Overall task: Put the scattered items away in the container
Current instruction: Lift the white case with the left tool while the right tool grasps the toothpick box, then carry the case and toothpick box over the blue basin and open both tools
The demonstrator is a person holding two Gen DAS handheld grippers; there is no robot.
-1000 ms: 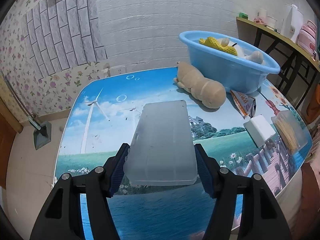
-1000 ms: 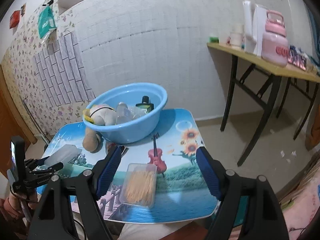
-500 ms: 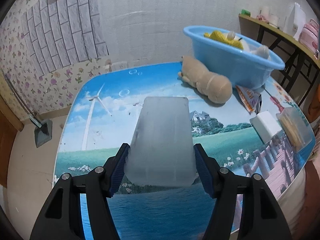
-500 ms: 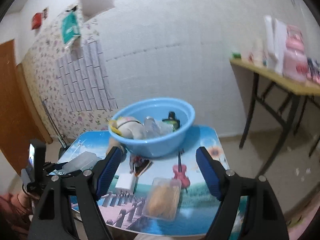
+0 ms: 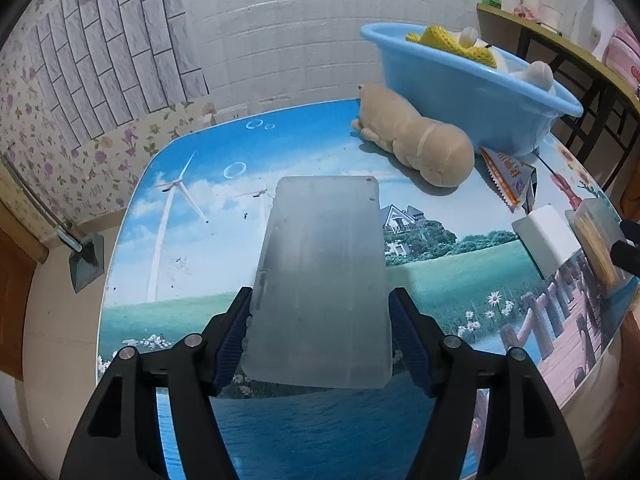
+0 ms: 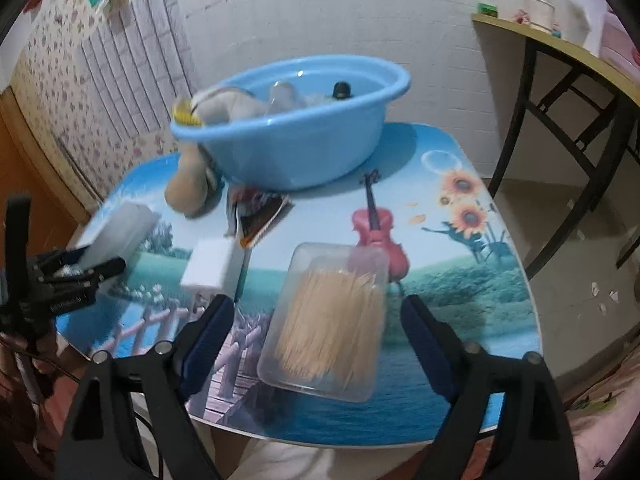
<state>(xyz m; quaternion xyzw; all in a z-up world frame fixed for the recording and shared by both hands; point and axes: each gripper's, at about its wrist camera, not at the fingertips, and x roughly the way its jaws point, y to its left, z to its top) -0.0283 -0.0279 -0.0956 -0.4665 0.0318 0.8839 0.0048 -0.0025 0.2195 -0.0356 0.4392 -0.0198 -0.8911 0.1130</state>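
A round blue plastic basin (image 6: 296, 128) at the far side of a scenery-printed table (image 5: 192, 240) holds a plush toy, a yellow knitted item (image 5: 452, 42) and a dark-capped bottle (image 6: 342, 89). The left gripper (image 5: 320, 320) grips a frosted rectangular plastic case (image 5: 320, 280), its jaws easing apart. The right gripper (image 6: 316, 320), jaws widening, straddles without touching a clear lidded box of toothpicks (image 6: 332, 316) lying on the table's near edge.
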